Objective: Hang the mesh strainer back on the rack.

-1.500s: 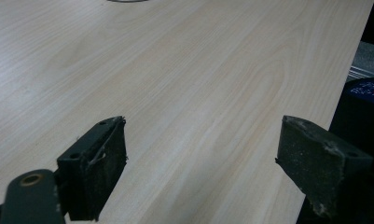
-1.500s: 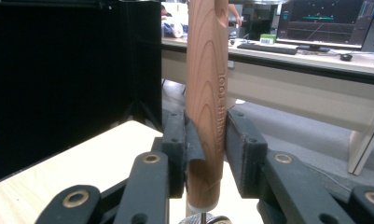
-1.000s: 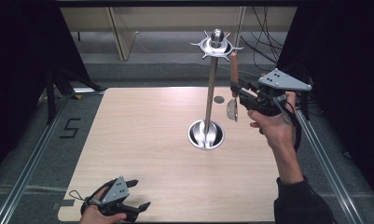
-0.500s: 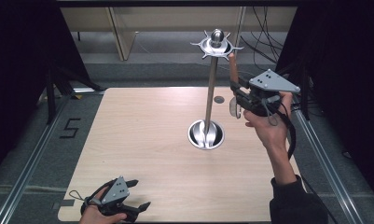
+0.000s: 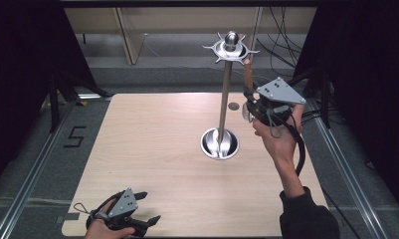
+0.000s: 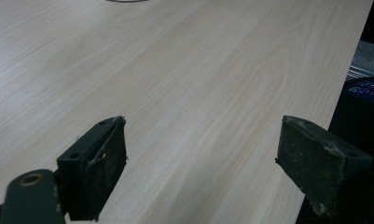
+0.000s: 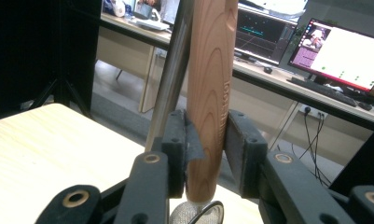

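Note:
A metal stand rises from the table, with a thin pole (image 5: 225, 99), a shiny round base (image 5: 220, 143) and a spiked crown (image 5: 230, 47) on top. My right gripper (image 5: 250, 102) is held up just right of the pole. It is shut on the wooden handle (image 5: 248, 74) of a utensil that stands upright, its tip close under the crown. In the right gripper view the pads (image 7: 175, 140) press both sides of the handle (image 7: 212, 56), with the pole (image 7: 175, 60) right behind and a mesh head (image 7: 189, 215) below. My left gripper (image 5: 148, 206) rests open at the table's near left edge, nothing between its jaws (image 6: 201, 140).
The light wooden table (image 5: 152, 144) has a small dark round spot (image 5: 233, 106) behind the base. Black curtains flank both sides, and metal rails run along the floor. Cables hang at the back right. Desks with lit monitors (image 7: 343, 51) stand beyond the table.
My right gripper has shifted slightly left toward the stand's pole, carrying the upright utensil with it. The left gripper has stayed where it was.

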### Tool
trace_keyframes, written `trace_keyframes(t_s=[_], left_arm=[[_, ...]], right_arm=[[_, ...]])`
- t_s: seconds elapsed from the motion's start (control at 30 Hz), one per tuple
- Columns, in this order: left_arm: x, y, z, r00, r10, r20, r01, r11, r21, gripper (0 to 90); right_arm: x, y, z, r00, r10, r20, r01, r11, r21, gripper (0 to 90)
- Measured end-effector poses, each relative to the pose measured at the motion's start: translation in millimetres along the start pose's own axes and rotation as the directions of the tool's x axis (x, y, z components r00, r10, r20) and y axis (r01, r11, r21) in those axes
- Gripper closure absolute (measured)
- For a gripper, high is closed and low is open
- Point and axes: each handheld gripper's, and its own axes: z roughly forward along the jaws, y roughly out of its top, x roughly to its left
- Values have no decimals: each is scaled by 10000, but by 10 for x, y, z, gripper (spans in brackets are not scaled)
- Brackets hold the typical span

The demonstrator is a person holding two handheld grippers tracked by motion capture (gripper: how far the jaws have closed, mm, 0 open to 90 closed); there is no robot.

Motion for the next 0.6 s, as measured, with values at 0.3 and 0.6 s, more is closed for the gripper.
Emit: trace_keyframes(t_s=[0.3, 0.6], left_arm=[[3, 2, -5, 10000, 41, -21, -41, 10000, 80, 152], [2, 3, -7, 9999, 94, -39, -94, 9999, 52, 152]], right_arm=[[2, 49, 7, 9999, -49, 88, 50, 10000, -69, 712], [80, 35, 46, 9965, -391, 735, 386, 9992, 84, 712]])
